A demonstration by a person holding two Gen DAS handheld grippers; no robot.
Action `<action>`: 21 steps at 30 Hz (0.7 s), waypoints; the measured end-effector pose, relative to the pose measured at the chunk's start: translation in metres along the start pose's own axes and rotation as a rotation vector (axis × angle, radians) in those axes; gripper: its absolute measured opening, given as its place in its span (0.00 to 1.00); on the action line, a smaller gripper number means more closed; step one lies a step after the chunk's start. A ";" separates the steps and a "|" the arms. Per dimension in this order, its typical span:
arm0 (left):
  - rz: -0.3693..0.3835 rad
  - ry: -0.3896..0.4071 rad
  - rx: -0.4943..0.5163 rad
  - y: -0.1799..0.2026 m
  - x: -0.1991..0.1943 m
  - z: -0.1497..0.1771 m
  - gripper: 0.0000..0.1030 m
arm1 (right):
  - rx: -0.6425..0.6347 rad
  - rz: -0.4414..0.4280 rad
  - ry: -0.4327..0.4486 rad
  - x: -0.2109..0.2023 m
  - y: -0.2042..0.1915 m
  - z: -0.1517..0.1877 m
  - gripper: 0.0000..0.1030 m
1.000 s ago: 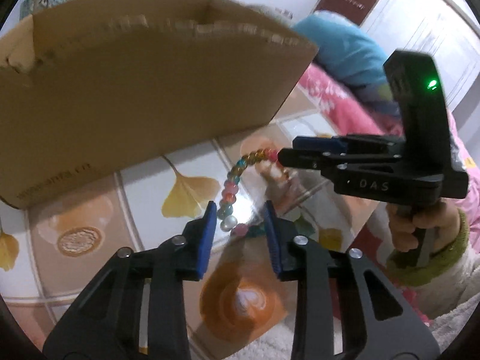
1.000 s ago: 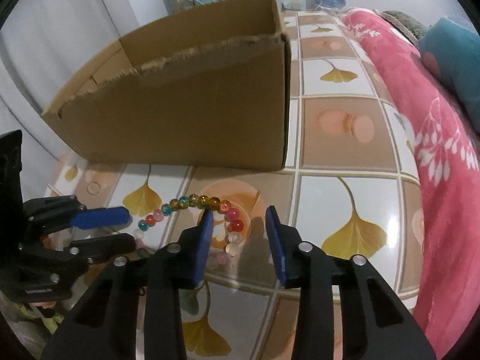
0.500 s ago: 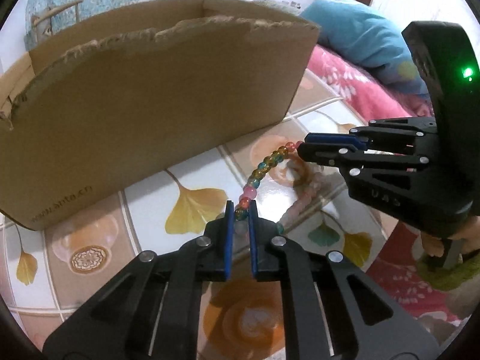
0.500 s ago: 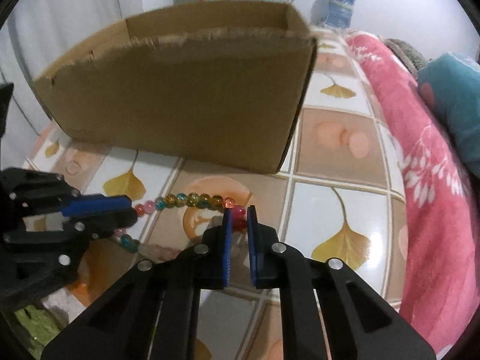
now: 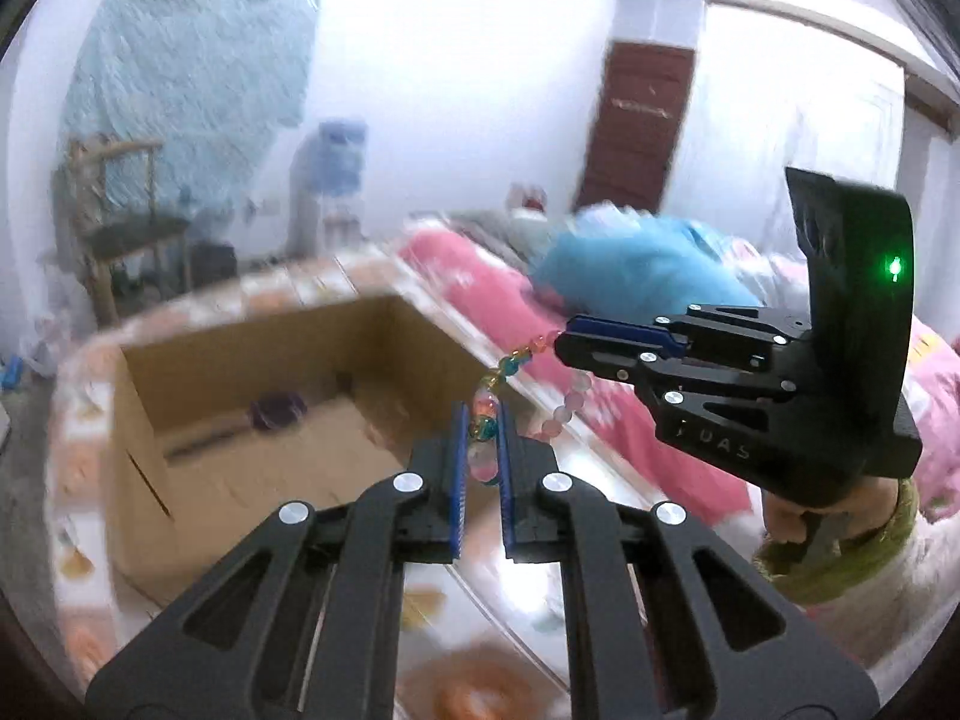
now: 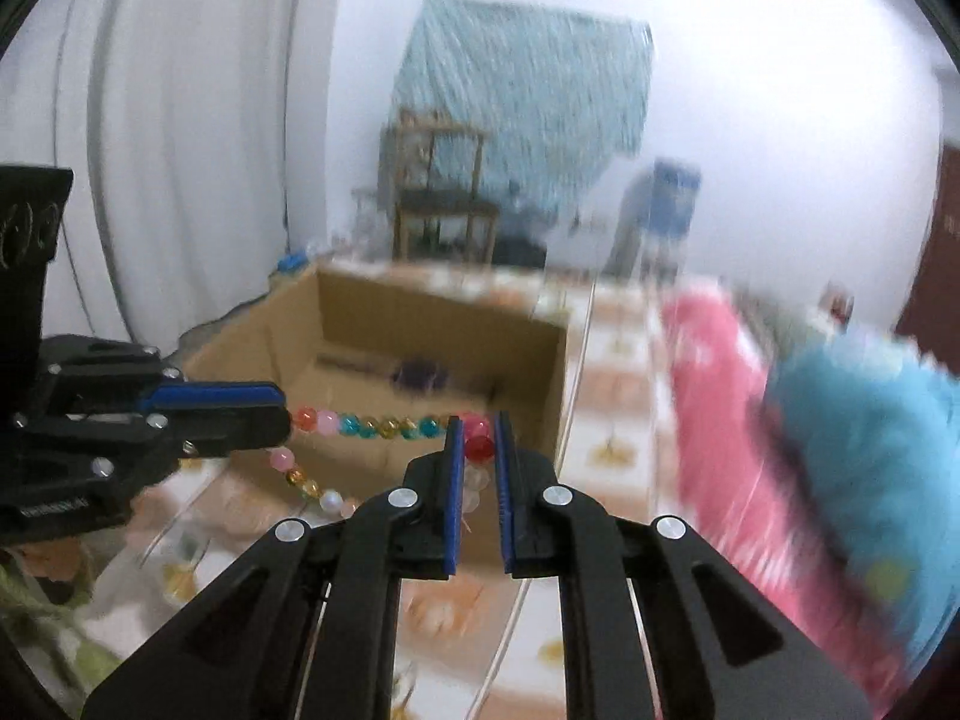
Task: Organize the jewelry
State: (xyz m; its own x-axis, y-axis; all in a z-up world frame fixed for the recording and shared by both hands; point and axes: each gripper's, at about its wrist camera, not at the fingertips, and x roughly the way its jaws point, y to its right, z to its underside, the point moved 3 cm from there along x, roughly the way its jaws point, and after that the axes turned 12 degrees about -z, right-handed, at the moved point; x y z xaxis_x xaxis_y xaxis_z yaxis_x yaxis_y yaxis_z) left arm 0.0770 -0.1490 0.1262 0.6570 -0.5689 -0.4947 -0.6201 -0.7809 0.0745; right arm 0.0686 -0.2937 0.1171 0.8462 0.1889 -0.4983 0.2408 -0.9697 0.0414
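Left wrist view: my left gripper [image 5: 480,429] has its blue pads pinched on the bead bracelet [image 5: 483,414], with a few coloured beads caught between them. The strand runs up and to the right to the right gripper [image 5: 567,345], whose tips are clamped on its other end; a pale loop of beads hangs between the two. The bracelet is in the air, above the near right corner of the open cardboard box [image 5: 180,420]. A purple item [image 5: 273,411] lies on the box floor. A hand [image 5: 798,516] in a green cuff grips the right tool's handle. The background is smeared by blur.

Right wrist view: my right gripper [image 6: 478,444] is pressed on a red bead of the bracelet [image 6: 372,425]. The beads stretch nearly level to the left gripper [image 6: 282,414], which is also closed on them, and a slack part droops below. Behind the strand sits the box [image 6: 420,312] on the tiled tabletop [image 6: 606,432], with a pink blanket [image 6: 714,384] at the right.
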 end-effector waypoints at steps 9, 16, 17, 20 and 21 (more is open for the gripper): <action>0.055 -0.307 -0.113 -0.058 0.114 -0.007 0.08 | 0.041 -0.116 -0.215 0.106 0.046 -0.009 0.10; 0.146 -0.532 -0.125 -0.058 0.149 0.026 0.08 | -0.044 -0.119 -0.387 0.136 0.040 0.018 0.10; 0.161 -0.551 -0.136 -0.058 0.152 0.028 0.09 | -0.056 -0.126 -0.416 0.139 0.038 0.020 0.10; 0.195 -0.600 -0.179 -0.063 0.157 0.035 0.13 | -0.079 -0.106 -0.462 0.140 0.038 0.024 0.10; 0.203 -0.602 -0.192 -0.065 0.157 0.034 0.16 | -0.087 -0.100 -0.471 0.140 0.038 0.024 0.10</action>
State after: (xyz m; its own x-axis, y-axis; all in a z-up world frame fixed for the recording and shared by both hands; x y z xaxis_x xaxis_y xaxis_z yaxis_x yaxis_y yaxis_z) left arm 0.2061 -0.1788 0.0138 0.1468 -0.5095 -0.8479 -0.5823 -0.7374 0.3423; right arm 0.1844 -0.3078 0.0282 0.5144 0.1698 -0.8406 0.3657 -0.9300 0.0359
